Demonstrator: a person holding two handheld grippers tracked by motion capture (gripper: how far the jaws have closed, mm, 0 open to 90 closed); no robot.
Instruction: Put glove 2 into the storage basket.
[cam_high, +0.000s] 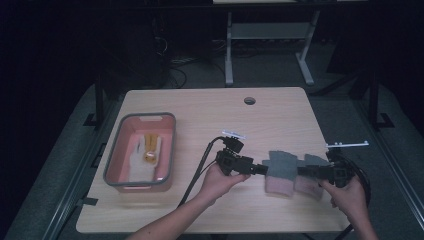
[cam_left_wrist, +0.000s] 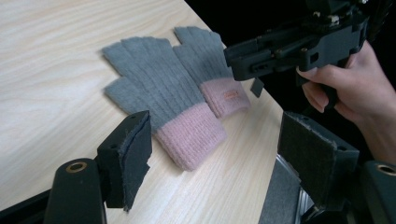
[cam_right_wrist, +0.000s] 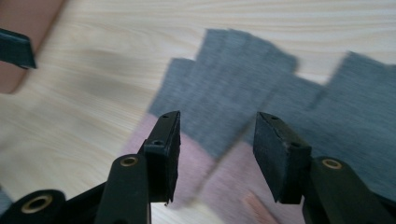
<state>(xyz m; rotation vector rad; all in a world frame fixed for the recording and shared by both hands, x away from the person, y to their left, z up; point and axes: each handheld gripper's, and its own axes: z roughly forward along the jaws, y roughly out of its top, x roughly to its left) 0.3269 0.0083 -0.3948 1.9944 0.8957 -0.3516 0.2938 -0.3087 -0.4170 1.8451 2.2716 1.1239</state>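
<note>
Forearms enter high view from bottom; left gripper (cam_high: 257, 169) and right gripper (cam_high: 306, 171) flank grey-pink gloves (cam_high: 280, 170) on table (cam_high: 210, 107), pink bin (cam_high: 120, 150) well apart.

Left gripper view: jaws spread, empty; near glove (cam_left_wrist: 159, 102) between pads.

Right gripper view, blurred: jaws spread, seemingly over pink cuffs (cam_right_wrist: 196, 172). Advice: pinch one cuff layer squarely.

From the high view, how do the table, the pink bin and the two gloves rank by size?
1. Table, by far the largest.
2. Pink bin.
3. The left glove and right glove: they look alike, and the tongs partly cover them.
</note>
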